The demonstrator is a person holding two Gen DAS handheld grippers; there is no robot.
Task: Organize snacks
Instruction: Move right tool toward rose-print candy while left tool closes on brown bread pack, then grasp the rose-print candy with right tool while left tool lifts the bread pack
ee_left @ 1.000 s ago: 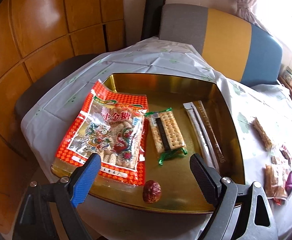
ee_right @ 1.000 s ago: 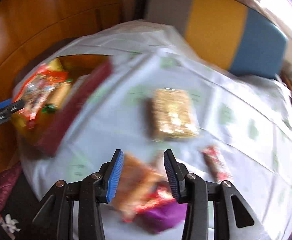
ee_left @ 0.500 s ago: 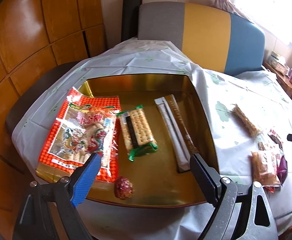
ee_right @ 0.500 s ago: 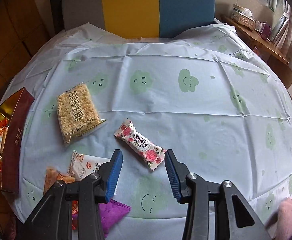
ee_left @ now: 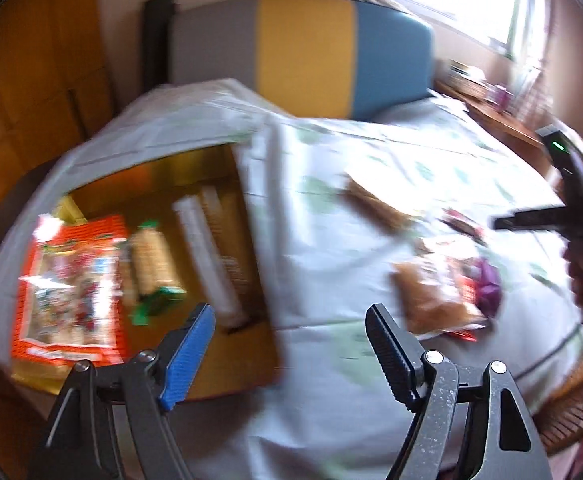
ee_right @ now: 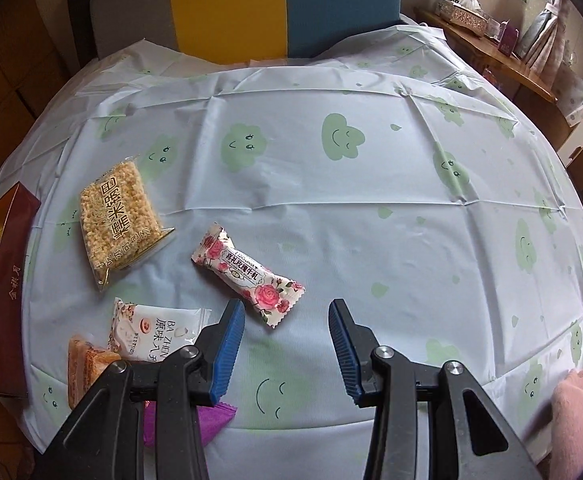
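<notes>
Right wrist view: the right tongs point(ee_right: 286, 322) hang spread and empty low in the frame, above the surface point(ee_right: 371, 184), which wears a pale cloth printed with green clouds. Just beyond the blue finger, at lower centre, lies the rose-print candy packet point(ee_right: 248, 275), set diagonally with its crimped ends free. To its upper left rests the puffed-rice bar point(ee_right: 117, 218) in clear film; at lower left sit a white pastry pouch point(ee_right: 149, 330), an orange-brown wrapped cake point(ee_right: 85, 362) and a purple wrapper point(ee_right: 207, 420) partly hidden by the tongs. The gold tray point(ee_right: 9, 280) shows only its dark red wall at the left edge.

Left wrist view (motion-blurred): the left tongs point(ee_left: 289, 326) are likewise spread and hold nothing, near the bottom of the frame. The tray occupies the left half and already contains a red-orange candy bag point(ee_left: 71, 288), a cracker pack point(ee_left: 151, 264) and a long white stick pack point(ee_left: 207, 256).

Handling, as a judgement: the rose-print packet appears light, with slick film over a small firm core. It is best pinched across its short axis at mid-length, where the filling gives the pads something solid; the crimped ends would likely fold or slip. The puffed-rice bar looks light but brittle, so a gentle closing across its narrow width seems advisable. The pouches at lower left overlap, which may let a neighbour be dragged along
</notes>
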